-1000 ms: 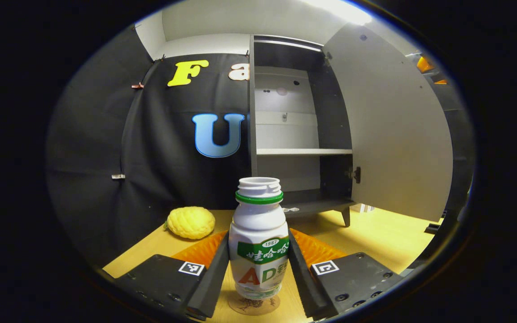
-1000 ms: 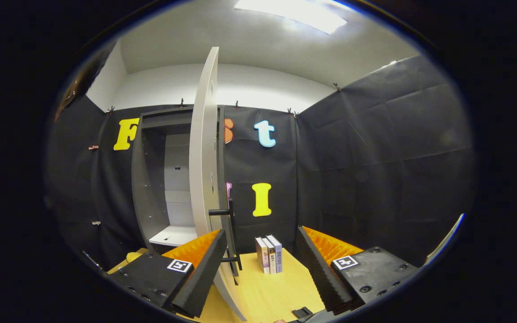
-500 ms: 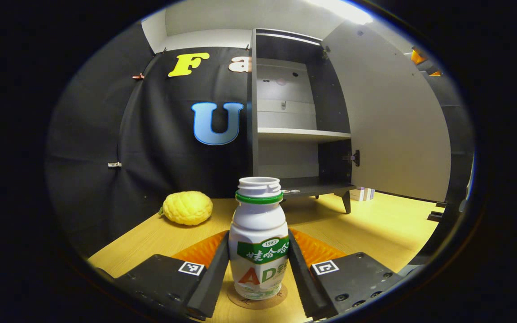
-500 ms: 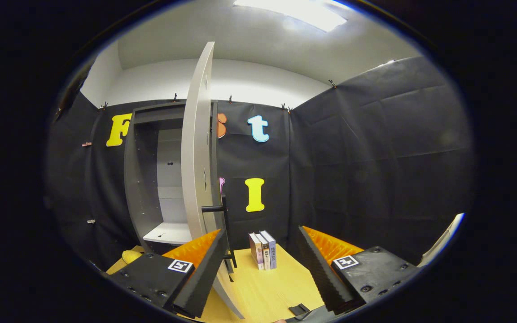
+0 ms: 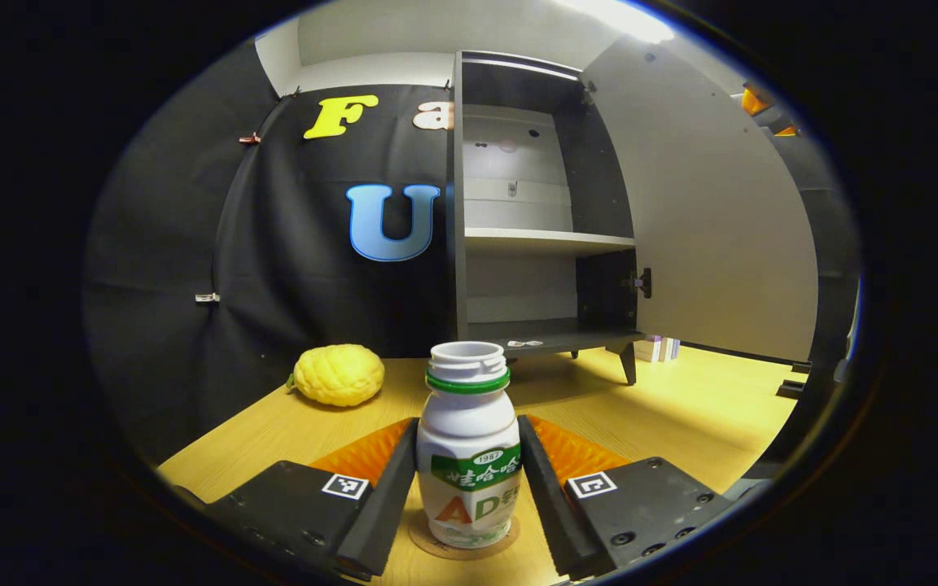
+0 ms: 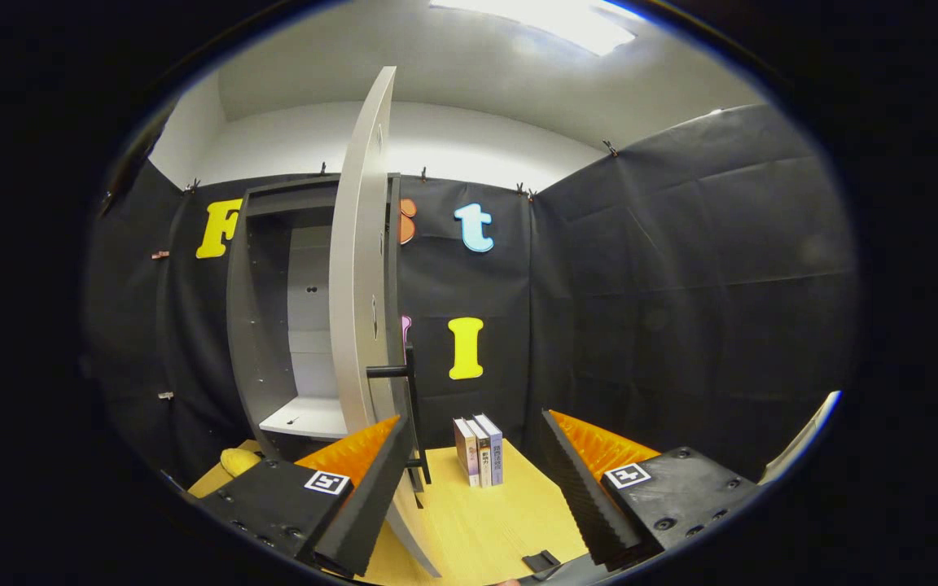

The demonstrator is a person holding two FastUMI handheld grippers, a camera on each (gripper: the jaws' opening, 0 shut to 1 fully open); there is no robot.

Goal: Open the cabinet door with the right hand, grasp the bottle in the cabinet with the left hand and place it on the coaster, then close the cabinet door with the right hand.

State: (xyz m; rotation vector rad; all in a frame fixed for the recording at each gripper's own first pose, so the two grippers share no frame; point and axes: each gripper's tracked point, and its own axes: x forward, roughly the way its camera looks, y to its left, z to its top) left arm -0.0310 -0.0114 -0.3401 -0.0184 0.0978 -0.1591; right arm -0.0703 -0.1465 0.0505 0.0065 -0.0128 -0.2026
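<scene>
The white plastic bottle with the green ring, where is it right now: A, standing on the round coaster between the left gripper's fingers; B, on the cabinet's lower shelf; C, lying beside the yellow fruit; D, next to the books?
A: the bottle stands upright on the round coaster, between the fingers of the left gripper.

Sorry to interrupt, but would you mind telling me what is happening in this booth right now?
A person is working with two handheld grippers. The left gripper holds a small white bottle between its fingers, standing upright on a round coaster on the wooden table. The cabinet door stands wide open, and the right gripper waits open near its handle, not gripping it.
</scene>
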